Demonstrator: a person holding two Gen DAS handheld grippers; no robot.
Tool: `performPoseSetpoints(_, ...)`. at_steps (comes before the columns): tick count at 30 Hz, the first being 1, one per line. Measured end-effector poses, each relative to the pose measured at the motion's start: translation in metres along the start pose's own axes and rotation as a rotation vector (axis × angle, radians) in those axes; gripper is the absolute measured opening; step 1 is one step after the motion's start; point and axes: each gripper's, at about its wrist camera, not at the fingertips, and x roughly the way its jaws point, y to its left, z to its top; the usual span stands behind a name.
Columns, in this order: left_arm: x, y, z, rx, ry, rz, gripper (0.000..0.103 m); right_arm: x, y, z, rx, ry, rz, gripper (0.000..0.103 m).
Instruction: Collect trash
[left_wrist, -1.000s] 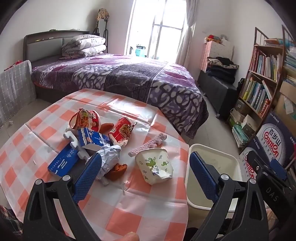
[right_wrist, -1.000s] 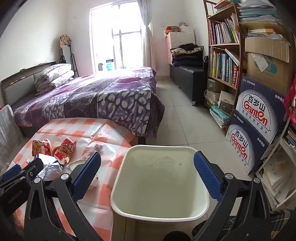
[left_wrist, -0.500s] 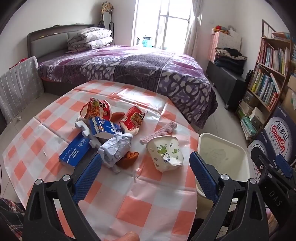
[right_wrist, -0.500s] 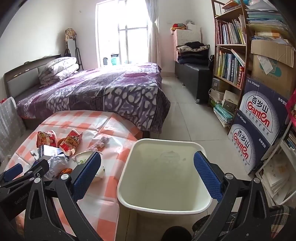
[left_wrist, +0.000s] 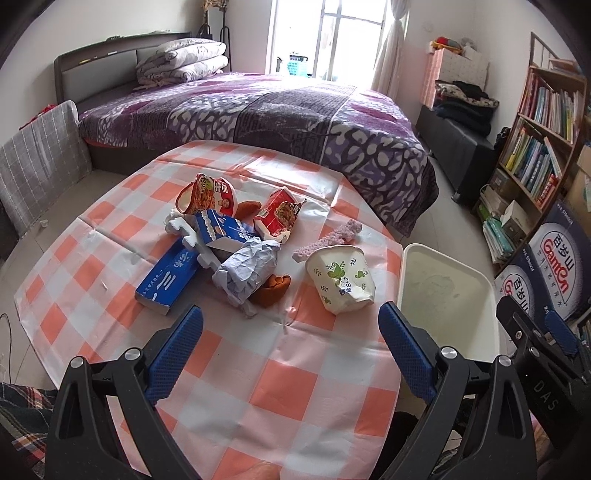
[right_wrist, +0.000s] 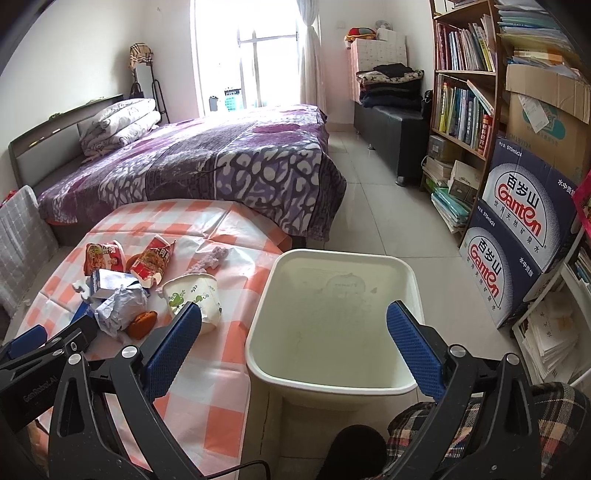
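Note:
Trash lies in a heap on the checkered table (left_wrist: 295, 384): a white paper cup with green print (left_wrist: 341, 278) on its side, crumpled pale paper (left_wrist: 247, 271), a blue box (left_wrist: 168, 277), two red noodle wrappers (left_wrist: 207, 194), a pink strip (left_wrist: 330, 236). A white bin (right_wrist: 332, 317) stands empty at the table's right edge. My left gripper (left_wrist: 290, 339) is open and empty, above the table in front of the heap. My right gripper (right_wrist: 293, 336) is open and empty, above the bin's near rim. The cup (right_wrist: 194, 295) also shows in the right wrist view.
A purple bed (left_wrist: 280, 114) stands behind the table. A bookshelf (right_wrist: 465, 96) and stacked water cartons (right_wrist: 517, 225) line the right wall. A tiled floor (right_wrist: 384, 206) runs between bed and shelf. A grey checked chair back (left_wrist: 37, 151) is at the left.
Both grippers have pulled back and up: the heap and the bin sit farther off and more of the table shows. Both stay open and empty.

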Motion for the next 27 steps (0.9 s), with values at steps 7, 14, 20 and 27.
performPoseSetpoints(7,0.0,-0.0063,0.0055,0.003,-0.001,-0.001,0.093,0.0004,-0.0008,-0.0023,0.004,0.021,0.012,0.096)
performPoseSetpoints(14,-0.0016,-0.007,0.0064,0.003,0.0,0.003,0.093,0.0013,-0.0001,-0.0019,0.002,0.02,0.011,0.096)
performPoseSetpoints(20,-0.0007,-0.007,0.0071,0.004,0.006,0.007,0.093,0.0014,-0.0005,-0.0008,0.004,0.022,0.014,0.096)
performPoseSetpoints(27,-0.0003,-0.0016,0.007,0.001,0.009,0.004,0.093,0.0029,0.002,-0.0005,0.003,0.027,0.012,0.096)
